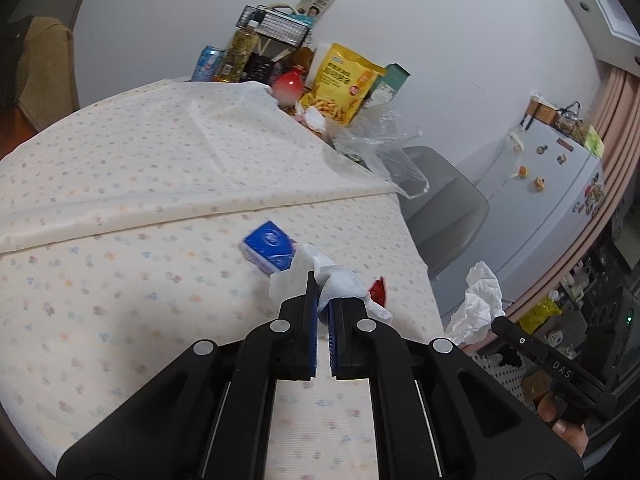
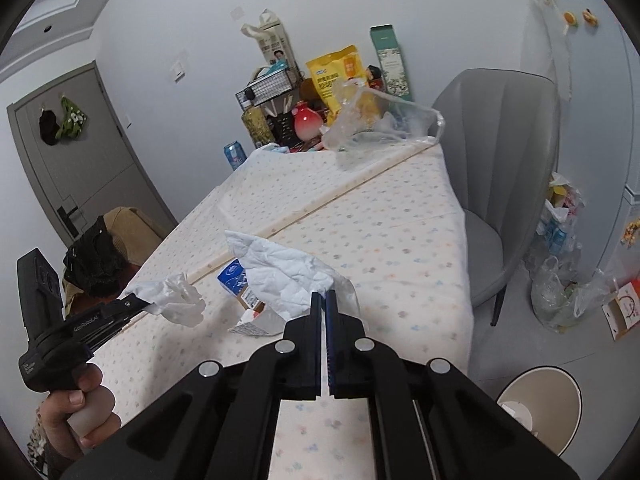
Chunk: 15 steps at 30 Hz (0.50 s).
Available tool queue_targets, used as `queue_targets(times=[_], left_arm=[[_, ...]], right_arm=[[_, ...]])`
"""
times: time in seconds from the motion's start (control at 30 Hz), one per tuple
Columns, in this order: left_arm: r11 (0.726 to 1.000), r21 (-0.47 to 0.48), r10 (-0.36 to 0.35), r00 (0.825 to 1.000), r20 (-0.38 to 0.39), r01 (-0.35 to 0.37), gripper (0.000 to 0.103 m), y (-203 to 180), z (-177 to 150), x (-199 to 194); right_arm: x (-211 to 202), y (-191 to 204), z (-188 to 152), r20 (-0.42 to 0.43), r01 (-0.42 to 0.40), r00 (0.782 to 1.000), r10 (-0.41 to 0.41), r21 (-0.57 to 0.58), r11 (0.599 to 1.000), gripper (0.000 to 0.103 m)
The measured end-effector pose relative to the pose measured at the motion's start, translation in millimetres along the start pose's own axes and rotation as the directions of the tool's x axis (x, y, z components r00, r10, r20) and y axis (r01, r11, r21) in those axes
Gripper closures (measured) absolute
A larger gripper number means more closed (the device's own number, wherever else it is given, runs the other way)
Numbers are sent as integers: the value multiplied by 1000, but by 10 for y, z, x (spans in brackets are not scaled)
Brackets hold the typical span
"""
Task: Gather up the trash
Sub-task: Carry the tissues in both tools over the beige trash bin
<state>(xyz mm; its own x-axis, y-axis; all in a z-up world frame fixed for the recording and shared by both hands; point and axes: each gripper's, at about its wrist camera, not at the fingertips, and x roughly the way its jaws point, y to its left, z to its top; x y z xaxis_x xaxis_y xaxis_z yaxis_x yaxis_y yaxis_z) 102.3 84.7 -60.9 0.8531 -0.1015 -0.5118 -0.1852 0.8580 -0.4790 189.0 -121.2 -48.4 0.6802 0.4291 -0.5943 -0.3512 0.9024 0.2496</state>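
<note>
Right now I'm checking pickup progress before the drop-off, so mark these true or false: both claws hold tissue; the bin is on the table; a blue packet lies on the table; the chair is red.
1. Both claws hold tissue: true. The left claw and the right claw are each shut on a crumpled tissue.
2. The bin is on the table: false. The bin stands on the floor.
3. A blue packet lies on the table: true.
4. The chair is red: false. The chair is grey.
</note>
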Motion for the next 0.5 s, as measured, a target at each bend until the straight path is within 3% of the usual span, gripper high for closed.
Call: queue_targets(times=[0.5], left_arm=[[983,129,-125,991,-46,130,98,-887,-123,240]], right_arm=[[-541,-815,-192,41,130,990,-137,144,981,100]])
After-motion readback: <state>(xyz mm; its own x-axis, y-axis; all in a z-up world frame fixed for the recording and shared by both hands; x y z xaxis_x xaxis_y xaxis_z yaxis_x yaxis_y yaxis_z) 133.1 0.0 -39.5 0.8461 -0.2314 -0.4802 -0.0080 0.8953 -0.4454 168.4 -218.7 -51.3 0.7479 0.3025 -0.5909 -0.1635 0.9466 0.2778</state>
